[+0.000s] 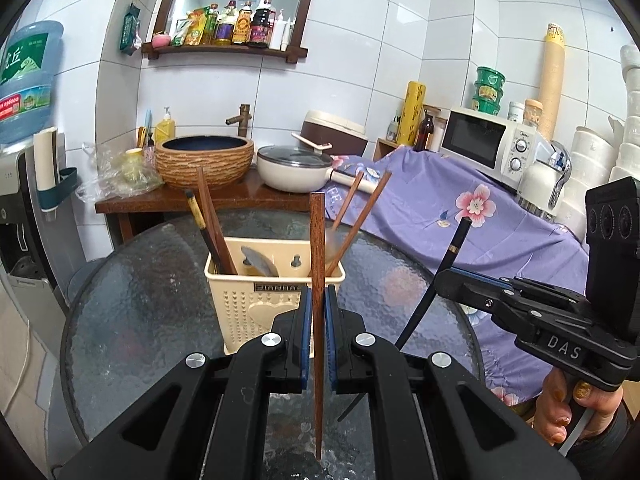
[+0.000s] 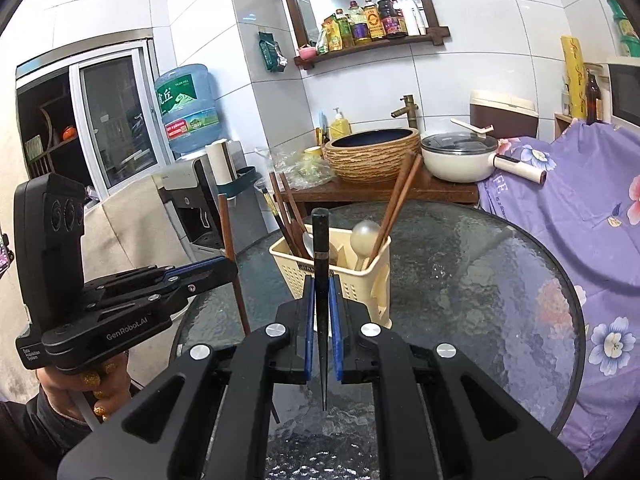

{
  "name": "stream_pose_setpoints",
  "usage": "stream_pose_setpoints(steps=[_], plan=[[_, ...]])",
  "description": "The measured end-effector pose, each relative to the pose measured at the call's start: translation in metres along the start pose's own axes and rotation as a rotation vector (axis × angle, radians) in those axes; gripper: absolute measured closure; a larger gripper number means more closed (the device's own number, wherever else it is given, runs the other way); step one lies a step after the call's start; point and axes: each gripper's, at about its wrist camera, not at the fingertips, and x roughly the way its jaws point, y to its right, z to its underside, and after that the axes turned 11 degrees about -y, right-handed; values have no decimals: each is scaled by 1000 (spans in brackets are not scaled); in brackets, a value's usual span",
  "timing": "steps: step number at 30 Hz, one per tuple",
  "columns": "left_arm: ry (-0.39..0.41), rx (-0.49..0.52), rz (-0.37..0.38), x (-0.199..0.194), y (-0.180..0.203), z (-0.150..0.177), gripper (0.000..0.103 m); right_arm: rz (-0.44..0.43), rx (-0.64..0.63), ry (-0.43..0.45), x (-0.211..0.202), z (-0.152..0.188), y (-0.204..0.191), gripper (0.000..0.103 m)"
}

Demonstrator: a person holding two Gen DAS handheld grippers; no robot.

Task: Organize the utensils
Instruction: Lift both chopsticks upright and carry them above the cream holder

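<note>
Two chopsticks pinched upright, caddy just ahead.

Left wrist view: we have the left gripper (image 1: 318,332) pressed tight on a brown chopstick (image 1: 317,264), tip hanging over the glass table (image 1: 132,280); the cream caddy (image 1: 276,284) sits right behind it, already holding chopsticks and a spoon.
Right wrist view: our right gripper (image 2: 321,332) pinches a black chopstick (image 2: 321,264), point down, caddy (image 2: 332,268) just beyond. Likely risk: thin sticks pivoting in the pads, or snagging the leaning chopsticks (image 2: 394,204) and tipping the light caddy.
</note>
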Motion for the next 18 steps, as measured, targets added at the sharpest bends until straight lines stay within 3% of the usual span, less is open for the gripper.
stream_pose_setpoints(steps=[12,18], plan=[[101,-47,-18,-26,-14,-59,97,-7,-62,56,-22,-53,-19,95],[159,-81,-66,-31,-27,-93,97,11,-63,108,-27,-85,-24,95]])
